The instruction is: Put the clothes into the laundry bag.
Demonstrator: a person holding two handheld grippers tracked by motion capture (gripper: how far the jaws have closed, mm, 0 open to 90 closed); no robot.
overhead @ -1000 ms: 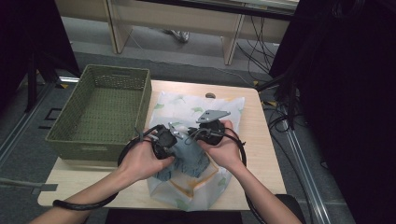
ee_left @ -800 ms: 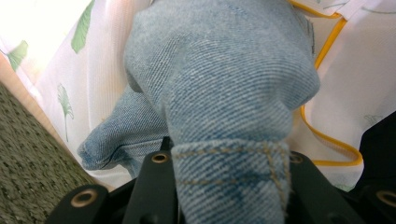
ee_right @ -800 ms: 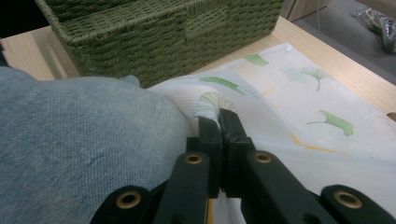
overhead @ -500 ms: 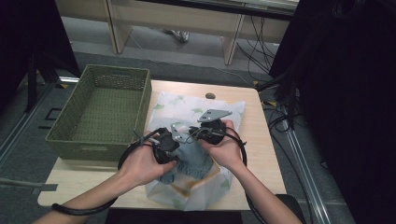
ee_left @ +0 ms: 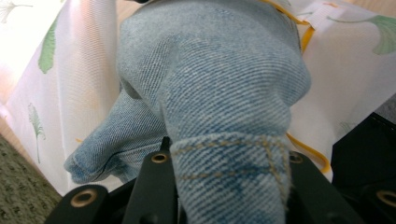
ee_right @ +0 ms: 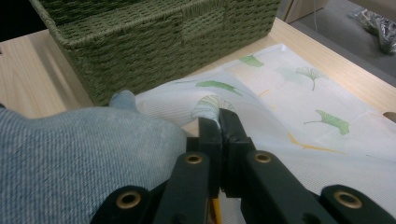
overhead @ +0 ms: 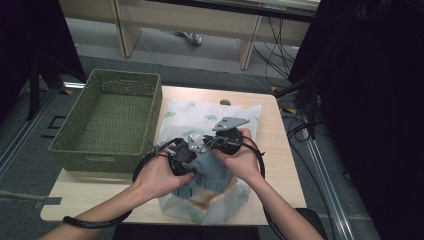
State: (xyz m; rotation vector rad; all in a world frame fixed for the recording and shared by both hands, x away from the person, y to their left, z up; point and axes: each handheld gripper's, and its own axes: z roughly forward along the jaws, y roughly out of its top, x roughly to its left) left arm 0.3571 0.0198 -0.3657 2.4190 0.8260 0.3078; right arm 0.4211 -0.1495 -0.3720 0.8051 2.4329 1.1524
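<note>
**A:** Standing behind the person, here's the layout. Wooden table (overhead: 280, 150), green woven basket (overhead: 107, 117) at about 10 o'clock from the hands, and a white cloth with a ginkgo leaf print (overhead: 200, 115) spread just beside it, dead centre. A bundle of blue denim (overhead: 212, 172) sits on the cloth at the near end, around 6 o'clock, with both hands bunched over it.

**B:** Can you see what the grippers are doing from up there?

**A:** Not really. From above the left gripper (overhead: 181, 156) and right gripper (overhead: 226, 140) are just black lumps under the hands with cables looping off. The gripper cameras sort it out. In the left gripper view the jaws are clamped on a stitched denim hem (ee_left: 231, 179), and the fabric bulges up toward 12 o'clock, hiding most of the cloth.

**B:** And the right?

**A:** In the right gripper view its jaws are pressed together, pinching a fold of the leaf-print cloth (ee_right: 212, 109) at their tips. Denim sits at 9 o'clock there and the basket wall (ee_right: 154, 42) runs across 11 to 12. The yellow edging (ee_left: 303, 149) on the cloth shows best in the left gripper view.
</note>
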